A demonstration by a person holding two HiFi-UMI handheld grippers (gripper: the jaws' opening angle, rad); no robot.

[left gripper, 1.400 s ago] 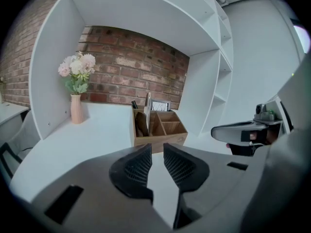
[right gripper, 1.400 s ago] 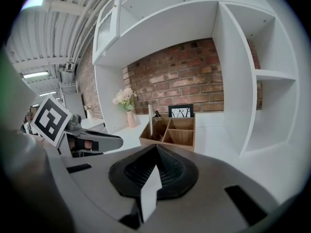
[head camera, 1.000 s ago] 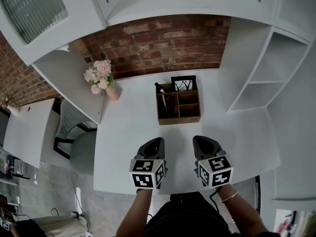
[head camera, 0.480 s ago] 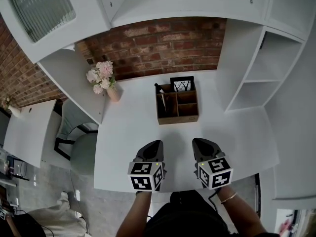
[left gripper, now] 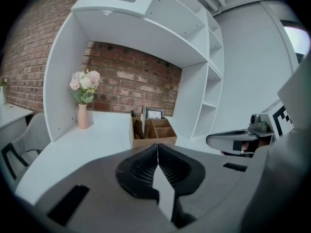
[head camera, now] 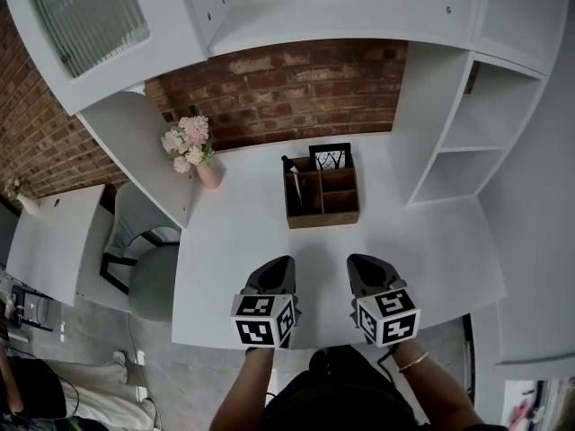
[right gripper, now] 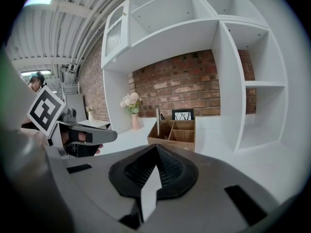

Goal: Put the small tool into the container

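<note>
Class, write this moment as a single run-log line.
left gripper: shut, empty | right gripper: shut, empty | wooden organizer: back of desk, untouched

The container, a brown wooden box divided into open-topped compartments, is seen just above the centre of the head view. It is set upright on the white desk, toward the far edge. A long compartment runs down its left side, and smaller ones are ranged at the right. The small tool, slender and dark at its tip, is stood in the left compartment, tilted so that its end rises above the rear left corner.
</note>
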